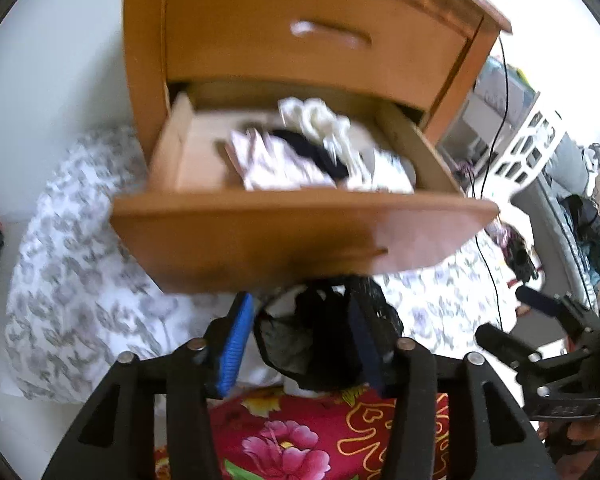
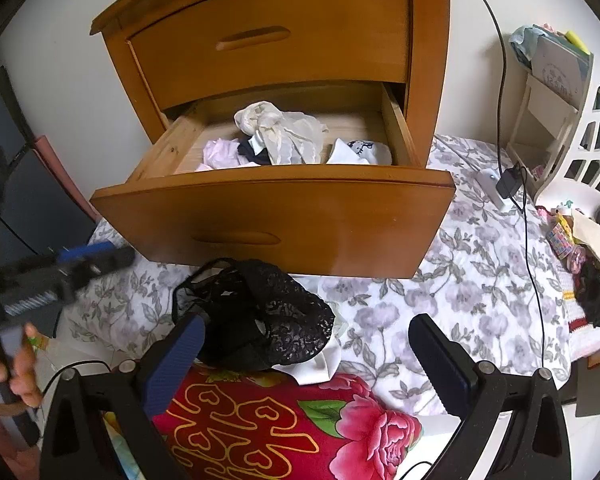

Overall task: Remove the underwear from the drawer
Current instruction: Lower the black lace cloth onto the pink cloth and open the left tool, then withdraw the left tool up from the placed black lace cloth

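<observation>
Left hand-held gripper [image 1: 300, 344] standing with its fingers apart, blue pad [image 1: 236, 344] on one side and a dark pad on the other, black lace underwear [image 1: 320, 340] bunched between them; not clear whether the pads are actually touching the lace. From the right wrist view, that same left hand-held gripper [image 2: 96, 258] appearing blurred at the left edge, a hand [image 2: 16, 368] wrapped around its grip, and the black lace underwear [image 2: 260, 320] lying apart from it, out of the drawer, resting on a white garment [image 2: 320, 364] and the edge of a red floral cushion [image 2: 284, 428]. Right hand-held gripper [image 2: 304, 344] spread wide, holding nothing, its left pad just beside the lace and its right pad well apart over the grey floral bedspread [image 2: 460, 288]. Beyond, lower drawer [image 2: 276, 220] of the wooden nightstand [image 2: 428, 40] pulled out, carrying a cream garment [image 2: 280, 128], a pale pink piece [image 2: 220, 154], a dark piece [image 2: 252, 152] and a white printed piece [image 2: 360, 152]. Upper drawer [image 2: 276, 40] sitting closed. To the right, a black cable [image 2: 528, 240] trailing across the bedspread near a white lattice basket [image 2: 588, 144].
</observation>
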`<state>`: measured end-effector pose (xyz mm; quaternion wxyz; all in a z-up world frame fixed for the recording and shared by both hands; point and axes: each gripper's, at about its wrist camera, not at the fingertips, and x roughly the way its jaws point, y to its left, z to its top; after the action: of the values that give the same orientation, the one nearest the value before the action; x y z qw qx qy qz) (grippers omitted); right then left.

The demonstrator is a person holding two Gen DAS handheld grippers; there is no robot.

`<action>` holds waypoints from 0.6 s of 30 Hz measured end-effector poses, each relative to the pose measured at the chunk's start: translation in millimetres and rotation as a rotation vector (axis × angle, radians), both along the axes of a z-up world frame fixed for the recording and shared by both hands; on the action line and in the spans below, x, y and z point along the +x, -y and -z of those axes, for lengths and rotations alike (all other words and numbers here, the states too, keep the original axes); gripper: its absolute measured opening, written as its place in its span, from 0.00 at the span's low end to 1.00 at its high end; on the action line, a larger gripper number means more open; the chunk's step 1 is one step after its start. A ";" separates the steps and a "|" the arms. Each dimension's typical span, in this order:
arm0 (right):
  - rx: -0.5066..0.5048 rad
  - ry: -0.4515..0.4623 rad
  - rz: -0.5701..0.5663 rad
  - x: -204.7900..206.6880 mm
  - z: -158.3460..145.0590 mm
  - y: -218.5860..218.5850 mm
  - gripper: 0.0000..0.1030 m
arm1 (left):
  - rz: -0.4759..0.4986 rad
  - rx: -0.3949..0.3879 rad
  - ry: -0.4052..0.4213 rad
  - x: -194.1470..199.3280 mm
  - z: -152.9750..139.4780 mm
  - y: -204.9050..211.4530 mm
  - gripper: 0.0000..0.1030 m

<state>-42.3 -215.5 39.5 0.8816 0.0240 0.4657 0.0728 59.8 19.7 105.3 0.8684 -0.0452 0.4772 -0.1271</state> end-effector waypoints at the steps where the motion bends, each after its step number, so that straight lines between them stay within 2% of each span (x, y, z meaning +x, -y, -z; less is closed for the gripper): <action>1: 0.000 -0.001 -0.001 0.3 0.2 -0.4 1.00 | -0.009 0.003 0.016 -1.3 -5.2 -2.8 0.55; 7: -0.004 0.001 -0.010 0.9 0.2 -3.4 1.00 | -0.093 0.020 0.079 -5.4 -18.7 -21.8 0.73; 11: -0.002 -0.003 -0.013 1.3 1.2 -5.6 1.00 | -0.139 0.020 0.073 -3.7 -14.7 -31.0 0.76; 14: -0.004 -0.006 -0.018 1.7 2.6 -7.3 1.00 | -0.160 0.043 0.081 -3.4 -10.1 -31.7 0.88; 18: -0.007 -0.009 -0.020 2.8 3.7 -8.5 1.00 | -0.187 0.092 0.106 -5.2 -7.1 -31.9 0.89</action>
<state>-39.5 -206.9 35.8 0.8789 0.0164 0.4701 0.0798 54.6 51.6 112.4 0.9016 -0.0426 0.4298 -0.0258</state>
